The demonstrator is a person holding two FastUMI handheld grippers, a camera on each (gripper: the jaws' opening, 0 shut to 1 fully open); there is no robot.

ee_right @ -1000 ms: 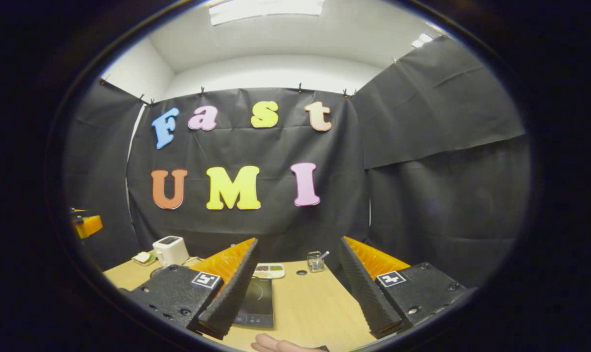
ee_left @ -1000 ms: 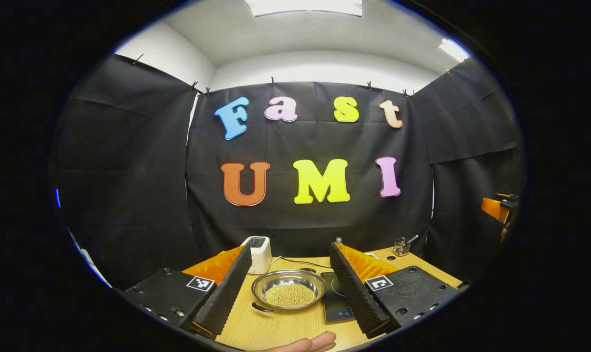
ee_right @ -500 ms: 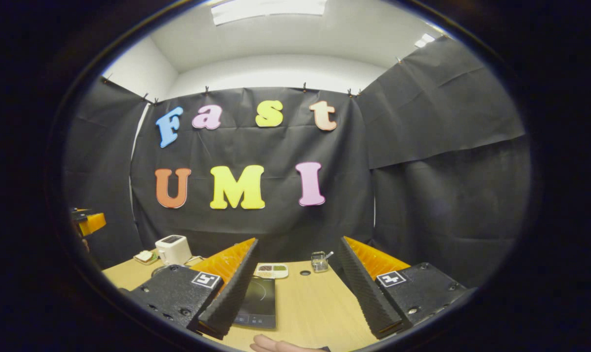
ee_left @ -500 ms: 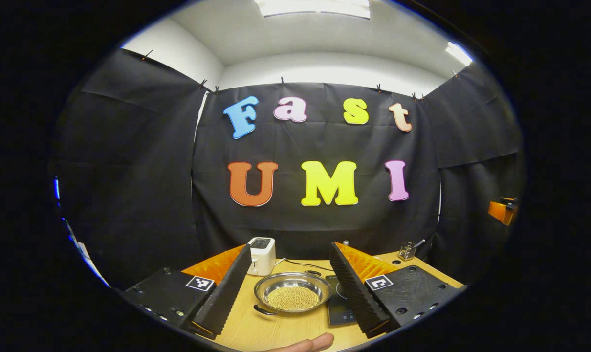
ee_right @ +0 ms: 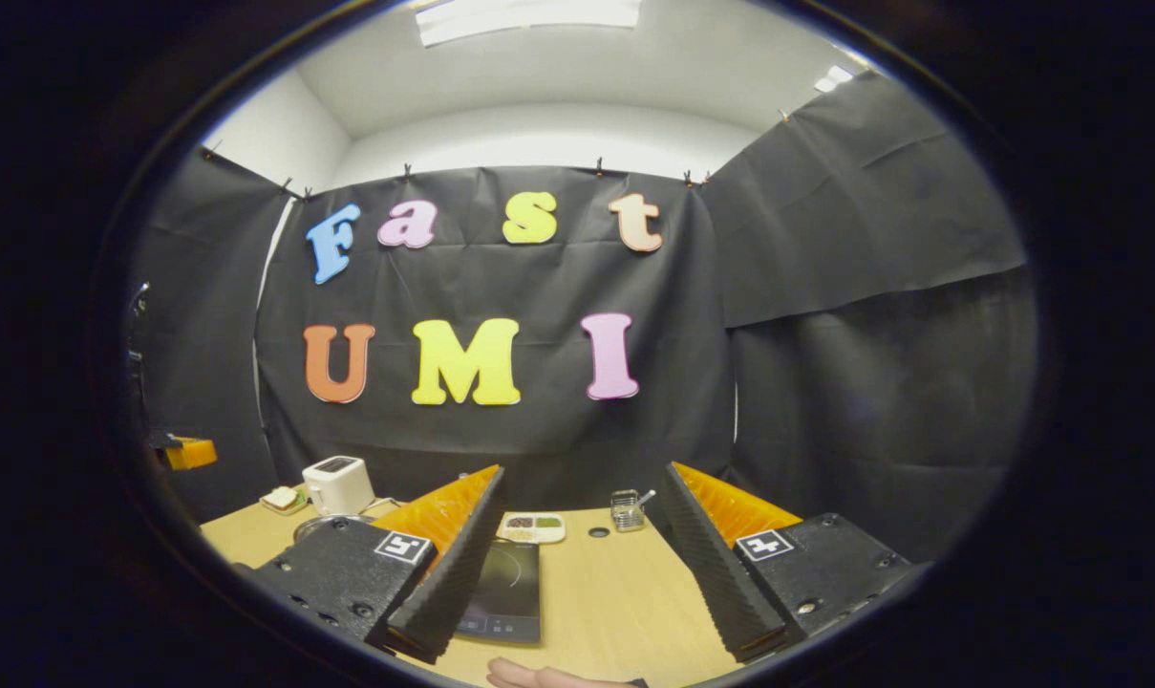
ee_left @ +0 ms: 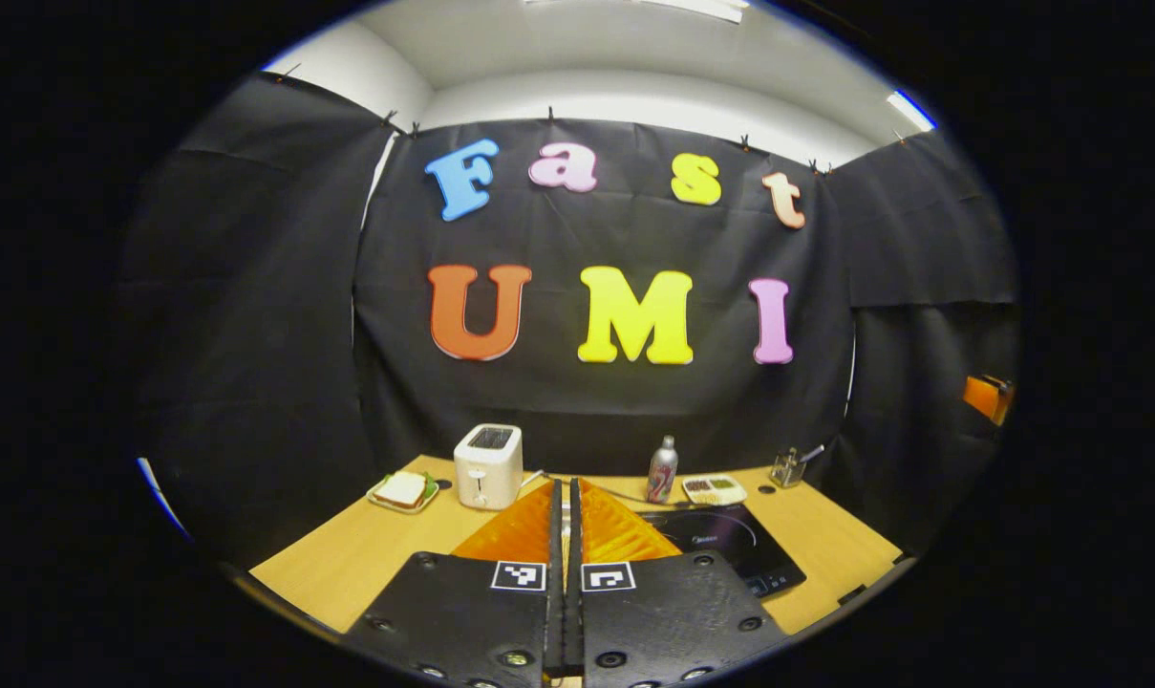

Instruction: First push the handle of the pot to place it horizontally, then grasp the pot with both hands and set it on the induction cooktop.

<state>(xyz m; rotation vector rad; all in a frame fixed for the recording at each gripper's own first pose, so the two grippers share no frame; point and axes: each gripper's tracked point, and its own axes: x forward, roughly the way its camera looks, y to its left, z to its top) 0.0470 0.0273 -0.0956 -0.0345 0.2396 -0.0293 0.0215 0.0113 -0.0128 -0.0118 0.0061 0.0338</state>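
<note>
Left gripper (ee_left: 566,492): fingers pressed together with nothing between them, above the counter (ee_left: 348,564). Right gripper (ee_right: 577,478): fingers spread wide, empty. The induction cooktop (ee_right: 505,583) lies between its fingers; a brand mark near its front edge is too small to read. The pot (ee_right: 321,525) shows partly behind the left finger, near the toaster (ee_right: 336,483).

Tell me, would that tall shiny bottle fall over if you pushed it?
Probably: the bottle stands upright, tall and narrow, so a high push would likely tip it. Its round body might then roll. Its shiny surface may be slippery.
</note>
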